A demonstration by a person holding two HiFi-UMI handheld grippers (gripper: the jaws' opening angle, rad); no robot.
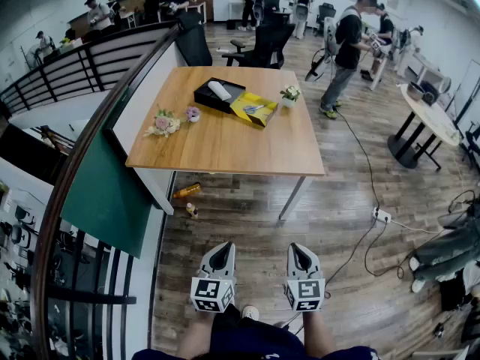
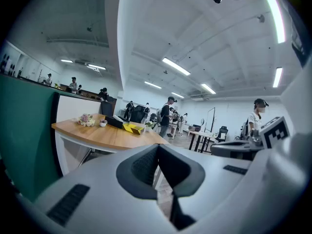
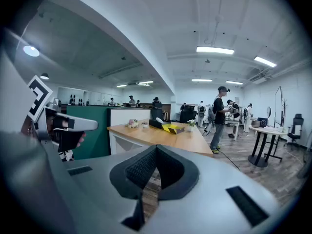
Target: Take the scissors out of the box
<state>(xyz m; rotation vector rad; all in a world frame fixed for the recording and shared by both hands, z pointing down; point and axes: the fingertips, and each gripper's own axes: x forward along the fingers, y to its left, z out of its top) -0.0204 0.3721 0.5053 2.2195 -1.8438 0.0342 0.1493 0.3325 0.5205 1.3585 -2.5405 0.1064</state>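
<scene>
On the far half of the wooden table [image 1: 225, 137] stands a black box [image 1: 219, 94] holding a white thing. Beside it is a yellow box [image 1: 253, 109] with what looks like the scissors [image 1: 253, 109] lying in it. My left gripper [image 1: 221, 255] and right gripper [image 1: 300, 257] hang side by side close to my body, well short of the table, both shut on nothing. In the left gripper view the table [image 2: 107, 133] and yellow box [image 2: 133, 127] lie far ahead of the closed jaws. In the right gripper view the yellow box [image 3: 173, 128] is likewise distant.
A flower bunch [image 1: 163, 123], a small cup [image 1: 193, 114] and a potted plant [image 1: 290, 94] also sit on the table. A bottle [image 1: 186, 191] lies on the floor under it. A green partition [image 1: 105, 193] runs along the left; a power strip [image 1: 382, 216] and cables lie at right. People stand beyond.
</scene>
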